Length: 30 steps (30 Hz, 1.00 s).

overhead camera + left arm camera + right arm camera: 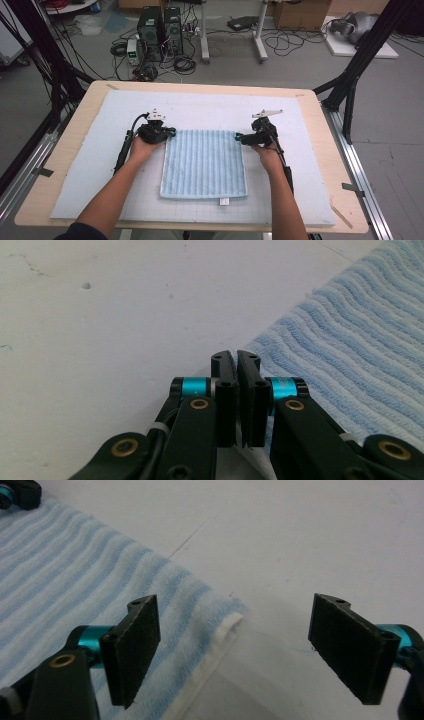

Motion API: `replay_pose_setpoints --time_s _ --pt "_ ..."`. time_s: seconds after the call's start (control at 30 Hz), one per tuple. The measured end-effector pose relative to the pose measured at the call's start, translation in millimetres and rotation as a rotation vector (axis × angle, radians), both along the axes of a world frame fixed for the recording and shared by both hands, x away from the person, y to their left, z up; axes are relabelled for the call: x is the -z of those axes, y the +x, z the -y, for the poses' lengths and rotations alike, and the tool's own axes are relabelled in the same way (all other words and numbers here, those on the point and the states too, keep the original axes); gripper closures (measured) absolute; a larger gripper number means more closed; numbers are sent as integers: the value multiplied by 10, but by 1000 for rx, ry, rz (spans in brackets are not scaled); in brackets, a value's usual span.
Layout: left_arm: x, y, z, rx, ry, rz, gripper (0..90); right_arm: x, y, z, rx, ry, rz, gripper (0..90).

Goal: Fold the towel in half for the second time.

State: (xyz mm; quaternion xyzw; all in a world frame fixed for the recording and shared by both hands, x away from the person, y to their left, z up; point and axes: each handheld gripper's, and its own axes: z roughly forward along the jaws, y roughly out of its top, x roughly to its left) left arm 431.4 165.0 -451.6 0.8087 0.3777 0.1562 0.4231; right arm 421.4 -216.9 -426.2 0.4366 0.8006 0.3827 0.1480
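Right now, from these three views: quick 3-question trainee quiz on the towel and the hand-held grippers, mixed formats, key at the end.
1. True or false: the blue striped towel lies flat on the white mat.
2. Multiple choice: the left hand-held gripper has its jaws A) wide open, B) closed together, C) clamped on a cup.
3. Fill in: the right hand-held gripper is open, with the towel's far right ____ lying between its jaws.

Key: 1 true. 2 B; whether it pinches the towel's edge cannot be told. 3 corner.
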Motion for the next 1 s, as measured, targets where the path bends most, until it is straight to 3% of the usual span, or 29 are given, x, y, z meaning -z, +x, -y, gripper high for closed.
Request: replay_pose_setpoints --time_s 0.1,0.2,0.47,0.57,0.6,0.7,0.8,0.87,0.93,1.0 --pt "-1 1 -3 2 1 -1 862 80 63 -75 -21 -30 -16 319" --pt "-1 4 -8 4 -1 -2 862 139 104 -101 -17 -19 -36 374" --pt "0 3 -7 0 -4 -3 862 160 114 -150 -64 -44 -43 586" --pt "-1 0 -9 -9 -14 -12 863 151 94 -175 -100 -33 -62 805" --pt "-2 -2 -10 -16 -19 -14 864 150 90 -190 -111 -38 -57 833" --pt "-32 2 -35 -47 -73 -21 867 108 74 -238 -109 -84 -46 855" --pt "-145 -11 -68 -66 -133 37 868 47 63 -245 -85 -93 -5 857" --pt "-209 -23 -96 -79 -175 70 868 -10 61 -239 -54 -70 38 855" --pt "-238 -35 -131 -77 -200 70 868 -57 42 -241 -39 -43 58 855" --pt "-258 -54 -150 -69 -198 71 868 -94 6 -247 -43 -42 79 854"
